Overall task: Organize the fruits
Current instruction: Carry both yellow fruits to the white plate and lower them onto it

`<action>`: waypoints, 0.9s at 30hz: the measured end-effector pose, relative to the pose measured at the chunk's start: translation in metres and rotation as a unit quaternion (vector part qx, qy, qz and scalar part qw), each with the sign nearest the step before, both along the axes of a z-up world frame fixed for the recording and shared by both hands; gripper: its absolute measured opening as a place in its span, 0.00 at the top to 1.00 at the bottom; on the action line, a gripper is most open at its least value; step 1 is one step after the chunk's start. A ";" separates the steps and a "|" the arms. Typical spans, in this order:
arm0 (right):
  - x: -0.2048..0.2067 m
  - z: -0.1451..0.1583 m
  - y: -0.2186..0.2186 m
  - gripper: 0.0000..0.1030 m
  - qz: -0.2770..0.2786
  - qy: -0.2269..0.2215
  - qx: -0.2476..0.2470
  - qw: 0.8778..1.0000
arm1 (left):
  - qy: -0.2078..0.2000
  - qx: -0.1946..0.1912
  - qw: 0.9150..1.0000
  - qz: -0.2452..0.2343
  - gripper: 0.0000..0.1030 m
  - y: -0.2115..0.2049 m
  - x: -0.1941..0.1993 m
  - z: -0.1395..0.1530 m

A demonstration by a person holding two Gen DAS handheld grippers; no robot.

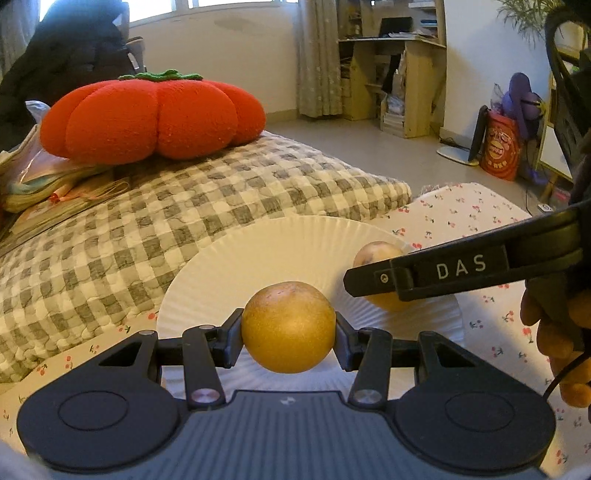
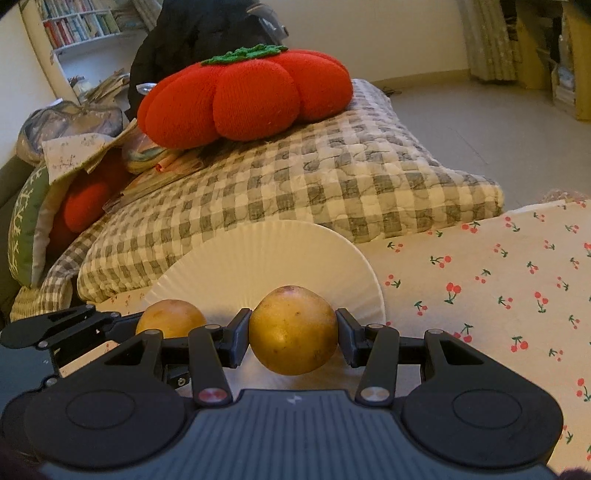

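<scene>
Two handheld grippers each hold a round yellow-brown fruit above a white paper plate (image 1: 258, 251) that lies on a cherry-print sheet (image 2: 480, 280).

In the left wrist view, the left gripper (image 1: 288, 328) has its two fingers pressed against the sides of a golden fruit (image 1: 288, 326), held over the near part of the plate. To the right, one black finger of the right gripper (image 1: 424, 275), marked "DAS", crosses in front of a second fruit (image 1: 373, 253), hiding most of it. Only this view shows the gloved hand (image 1: 554, 332) at the right edge and a desk and shelves across the room.

In the right wrist view, the right gripper (image 2: 293, 330) is closed to the width of the second fruit, gripping it at both sides, at the plate's near rim. The left gripper and its fruit appear at lower left, the fruit half hidden. Only this view shows a bookcase (image 2: 77, 26) at upper left.

Both views show a checked quilt (image 1: 184, 206) behind the plate, with a red tomato-shaped cushion (image 1: 151, 114) on top.
</scene>
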State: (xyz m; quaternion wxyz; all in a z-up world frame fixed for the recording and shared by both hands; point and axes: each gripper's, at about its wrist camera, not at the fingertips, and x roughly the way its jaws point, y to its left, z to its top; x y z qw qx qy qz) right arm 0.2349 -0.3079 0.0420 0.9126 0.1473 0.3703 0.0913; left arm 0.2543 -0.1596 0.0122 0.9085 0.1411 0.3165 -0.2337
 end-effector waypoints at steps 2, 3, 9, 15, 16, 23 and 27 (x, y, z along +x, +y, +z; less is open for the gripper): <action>0.002 -0.001 0.004 0.57 0.008 -0.001 -0.005 1.000 | 0.001 0.000 1.000 -0.001 0.57 0.000 0.003 -0.003; 0.003 -0.002 0.006 0.57 0.011 -0.001 -0.009 1.000 | 0.001 0.000 1.000 -0.001 0.57 0.000 0.004 -0.004; 0.009 -0.006 0.013 0.56 0.015 -0.001 -0.010 1.000 | -0.002 0.020 1.000 0.001 0.56 -0.004 0.010 -0.014; 0.014 -0.008 0.013 0.56 0.001 -0.004 0.011 1.000 | -0.005 0.021 1.000 0.009 0.56 -0.004 0.019 -0.019; 0.015 -0.008 0.014 0.56 0.000 -0.005 0.011 1.000 | -0.005 0.021 1.000 0.010 0.56 -0.004 0.020 -0.019; 0.016 -0.008 0.022 0.55 -0.012 -0.018 0.003 1.000 | -0.035 0.050 0.998 0.014 0.55 -0.012 0.019 -0.026; 0.015 -0.004 0.023 0.54 -0.013 -0.022 -0.002 1.000 | -0.029 0.048 0.998 0.019 0.52 -0.011 0.021 -0.024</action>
